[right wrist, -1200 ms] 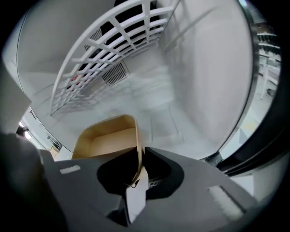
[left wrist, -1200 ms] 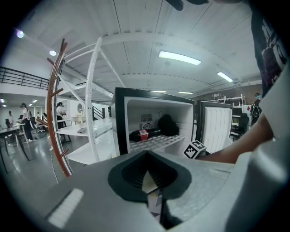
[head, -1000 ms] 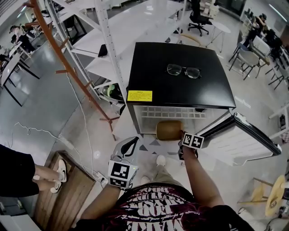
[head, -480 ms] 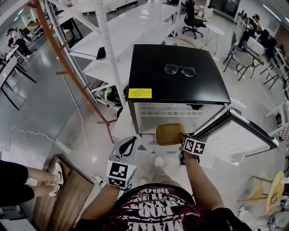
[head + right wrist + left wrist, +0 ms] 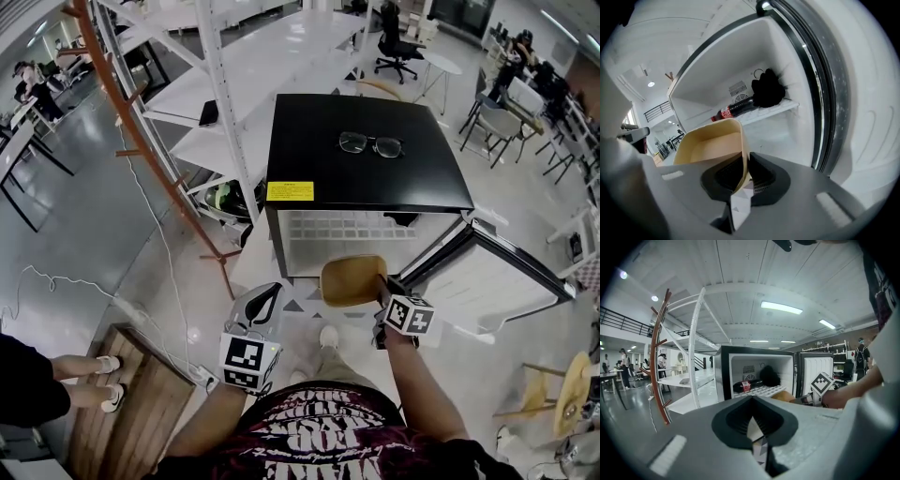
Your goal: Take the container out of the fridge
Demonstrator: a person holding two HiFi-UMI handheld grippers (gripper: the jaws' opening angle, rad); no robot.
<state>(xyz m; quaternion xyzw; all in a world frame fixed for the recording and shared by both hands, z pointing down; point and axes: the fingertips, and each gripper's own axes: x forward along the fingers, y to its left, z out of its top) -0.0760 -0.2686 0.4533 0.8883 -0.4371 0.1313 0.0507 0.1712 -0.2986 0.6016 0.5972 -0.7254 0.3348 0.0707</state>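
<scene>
A black mini fridge stands with its door swung open to the right. The tan, open-topped container hangs in front of the fridge opening, outside it. My right gripper is shut on the container's near wall. In the right gripper view the container rises from between the jaws of the right gripper, its thin wall pinched there. My left gripper hangs lower left of the container, shut and holding nothing. In the left gripper view the left gripper points at the open fridge.
Inside the fridge a cola bottle and a black lump lie on the wire shelf. Glasses rest on the fridge top. White shelving stands at left. A wooden platform and a person's shoes are at lower left.
The right gripper has lifted the container up and drawn it clear of the fridge opening. The left gripper has stayed where it was.
</scene>
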